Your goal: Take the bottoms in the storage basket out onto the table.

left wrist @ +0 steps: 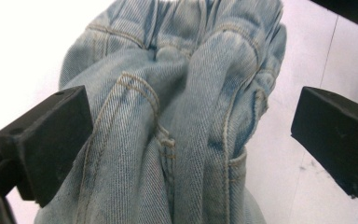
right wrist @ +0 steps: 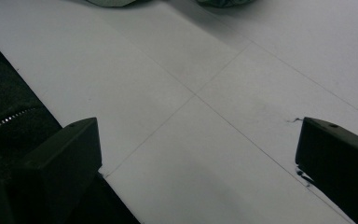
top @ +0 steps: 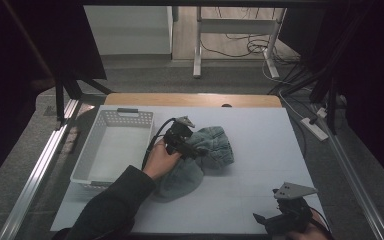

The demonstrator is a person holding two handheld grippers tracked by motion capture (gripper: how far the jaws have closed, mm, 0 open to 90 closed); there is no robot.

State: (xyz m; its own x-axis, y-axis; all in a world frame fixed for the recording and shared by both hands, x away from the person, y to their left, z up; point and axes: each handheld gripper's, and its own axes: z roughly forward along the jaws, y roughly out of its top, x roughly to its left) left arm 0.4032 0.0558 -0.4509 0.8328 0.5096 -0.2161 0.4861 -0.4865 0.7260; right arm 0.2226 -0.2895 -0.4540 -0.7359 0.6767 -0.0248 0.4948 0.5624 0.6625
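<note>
A: Where do we stand? I see the denim garment (top: pixel 207 155) bunched in a heap near the middle of the bench (top: pixel 260 135), just beside the white basket (top: pixel 111 150) that sits along the bench's left edge.

B: We are at the grasp, I judge. In the high view our left gripper (top: pixel 190 148) sits over the near left part of the heap, and in the left gripper view its jaws stand wide apart on either side of a thick fold of the denim garment (left wrist: pixel 177 121), not yet pinching it.

A: And our right gripper (top: pixel 275 219)?

B: Low at the bench's near right corner, well apart from the cloth. In the right gripper view its jaws are spread too, with bare bench (right wrist: pixel 205 130) between them and nothing held.

A: So what does the next move call for?

B: We would say closing the left jaws on that seamed fold. It is bulky, several layers thick, so we need a deep bite or the cloth may slip out. Whether the garment then goes to the basket or gets spread flat, we cannot tell.

A: Any brand or writing?

B: None we can read. We see double stitching, a gathered waistband and a pocket edge, but no label or tag.
</note>
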